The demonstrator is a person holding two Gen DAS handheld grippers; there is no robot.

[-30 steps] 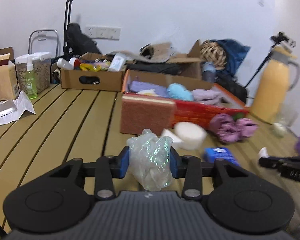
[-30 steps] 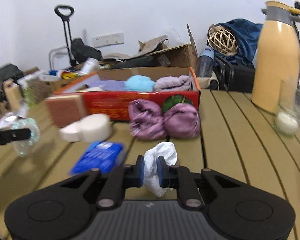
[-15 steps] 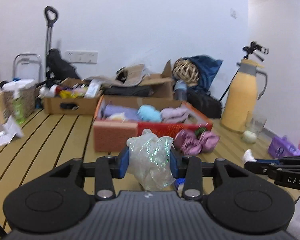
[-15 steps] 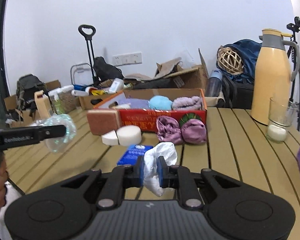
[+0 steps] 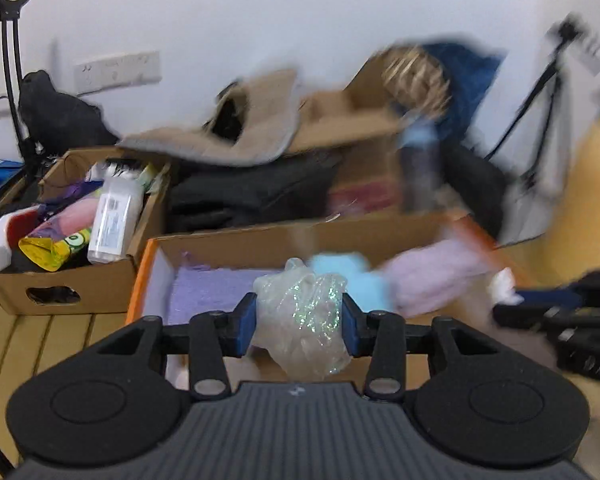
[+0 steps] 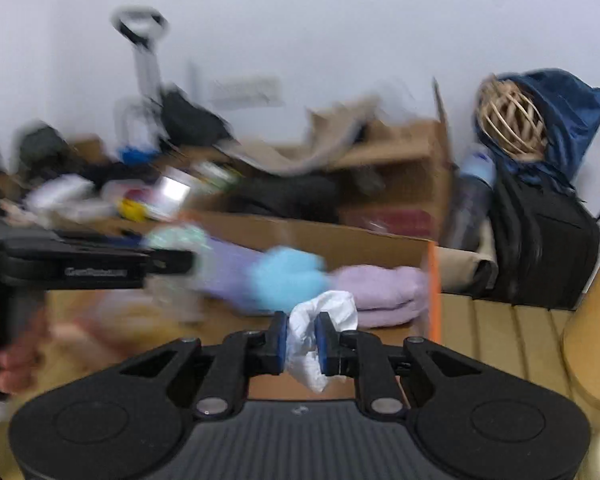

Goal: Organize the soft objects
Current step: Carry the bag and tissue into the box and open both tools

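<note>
While blurred | left gripper [image 5: 299, 322] pinches crinkly glittery film [image 5: 304, 320] | right gripper [image 6: 302, 338] clamps crumpled white wad [image 6: 324, 312]

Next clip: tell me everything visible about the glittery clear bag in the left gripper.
The glittery clear bag is a crumpled wad of thin translucent plastic film flecked with iridescent green sparkles. It sits bunched between the left gripper's blue pads, which have just been opening slightly yet touch both its sides. It bulges above and below them, over the orange-edged cardboard box.
</note>
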